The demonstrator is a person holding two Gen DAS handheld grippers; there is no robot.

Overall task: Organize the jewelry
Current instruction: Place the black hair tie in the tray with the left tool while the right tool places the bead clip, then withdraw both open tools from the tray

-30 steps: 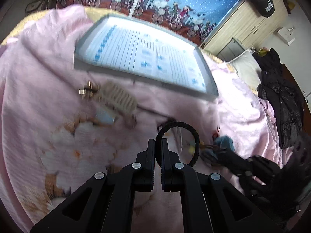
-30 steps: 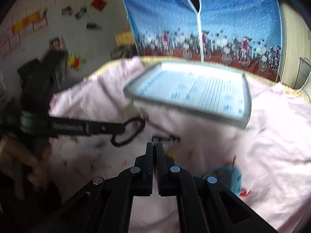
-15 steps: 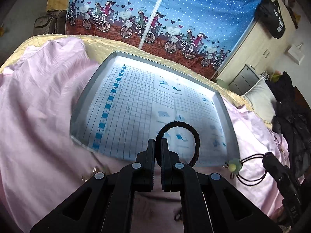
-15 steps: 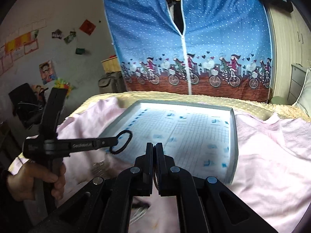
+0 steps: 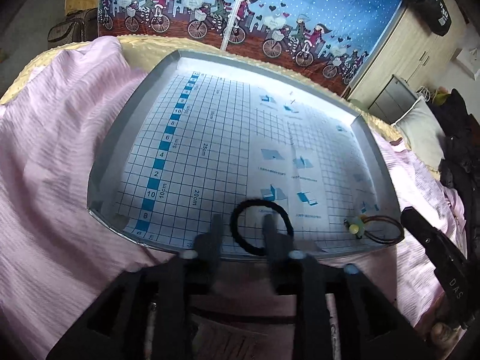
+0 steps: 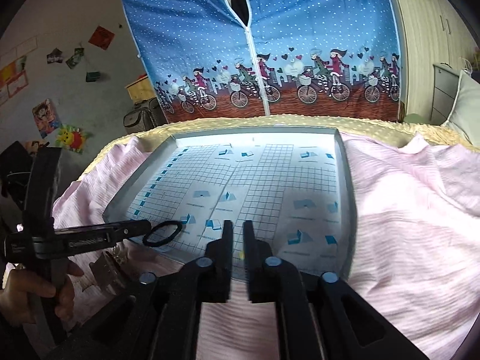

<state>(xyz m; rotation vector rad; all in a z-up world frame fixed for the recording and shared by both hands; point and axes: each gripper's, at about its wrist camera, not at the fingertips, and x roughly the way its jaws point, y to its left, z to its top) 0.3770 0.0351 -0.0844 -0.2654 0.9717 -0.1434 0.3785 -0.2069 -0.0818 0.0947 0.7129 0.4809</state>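
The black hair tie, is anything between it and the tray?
Nothing visible. The black hair tie is already at the tray's near edge, between the open left tongs. Only bare grid paper lies there; a brown beaded tie sits off to the right.

We counted one grey tray (image 5: 114,138) with a gridded liner, lying on one pink blanket (image 5: 54,150) over the bed. In the tray we saw two hair ties: one black hair tie (image 5: 260,227) at about 6 o'clock and one brown hair tie with a yellow-green bead (image 5: 376,229) toward 4 o'clock. We counted two claws, the left claw (image 5: 243,234) and the right claw (image 6: 237,237), one hand (image 6: 36,294), and one small metallic item (image 6: 105,270) we could not identify.
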